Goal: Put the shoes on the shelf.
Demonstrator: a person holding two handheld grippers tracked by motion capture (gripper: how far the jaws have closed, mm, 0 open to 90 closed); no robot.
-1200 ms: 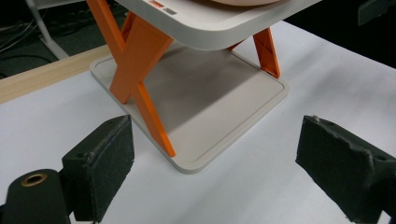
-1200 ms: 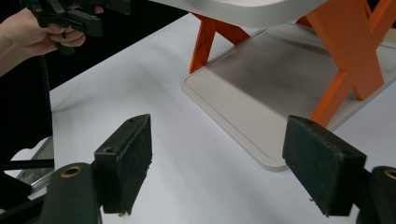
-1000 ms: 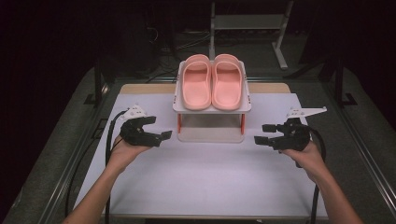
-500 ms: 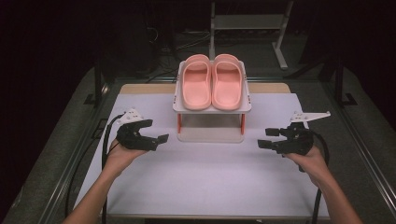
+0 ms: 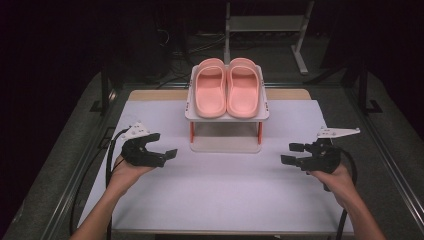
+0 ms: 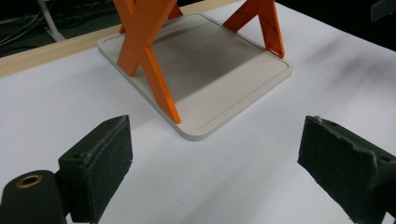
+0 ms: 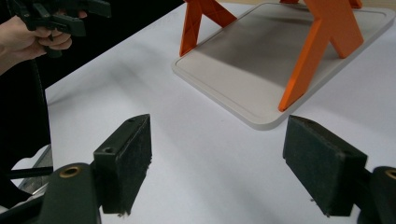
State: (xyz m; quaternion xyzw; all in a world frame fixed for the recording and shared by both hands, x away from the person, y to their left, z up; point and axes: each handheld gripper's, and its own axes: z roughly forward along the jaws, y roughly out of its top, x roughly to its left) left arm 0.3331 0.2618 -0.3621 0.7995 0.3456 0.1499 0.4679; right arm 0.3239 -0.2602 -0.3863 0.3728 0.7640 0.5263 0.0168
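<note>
Pink slippers [image 5: 227, 89] sit side by side on the small rack [image 5: 226, 116] mid-table, while the left gripper [image 5: 167, 155], jaws spread and empty, and the right gripper [image 5: 290, 153], likewise agape, hover low, angled inward from either side.

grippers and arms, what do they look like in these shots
Both the left gripper and the right gripper are black, with two blocky jaws faced in rough dark pads, a pale three-cornered plate on top and a black trailing cable. Forearms are bare, no sleeves in view.
</note>
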